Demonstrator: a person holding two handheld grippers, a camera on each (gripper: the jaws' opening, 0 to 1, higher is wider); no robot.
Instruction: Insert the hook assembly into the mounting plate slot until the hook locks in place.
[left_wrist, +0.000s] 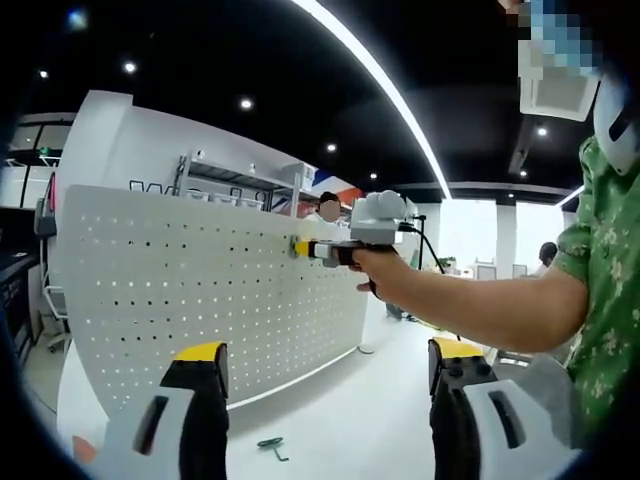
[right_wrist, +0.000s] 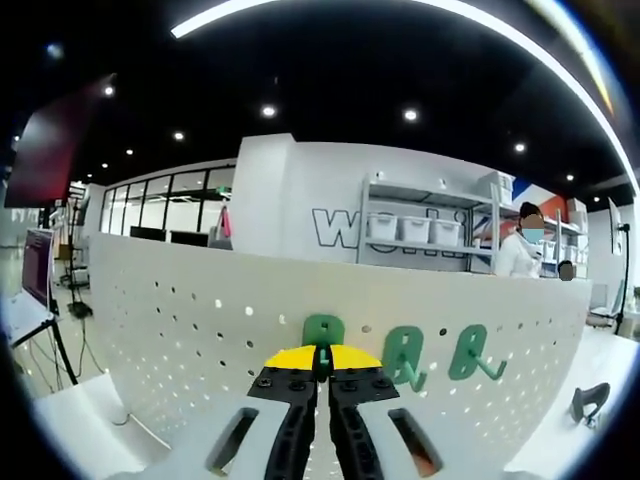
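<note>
right gripper (right_wrist: 322, 368) pinching half-hidden green hook (right_wrist: 323, 333) at pegboard (right_wrist: 180, 310)

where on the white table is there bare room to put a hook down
Free: the white tabletop between the white perforated pegboard and the left gripper, apart from one small green hook lying there. Crowded: the pegboard near the right gripper, where three green hooks hang.

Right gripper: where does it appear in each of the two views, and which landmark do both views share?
Left gripper view: the right gripper is just right of centre, held in a person's hand, its yellow tips at the white pegboard.
Right gripper view: the right gripper rises from the bottom centre, jaws closed on a green hook at the board.
Shared landmark: the white pegboard.
</note>
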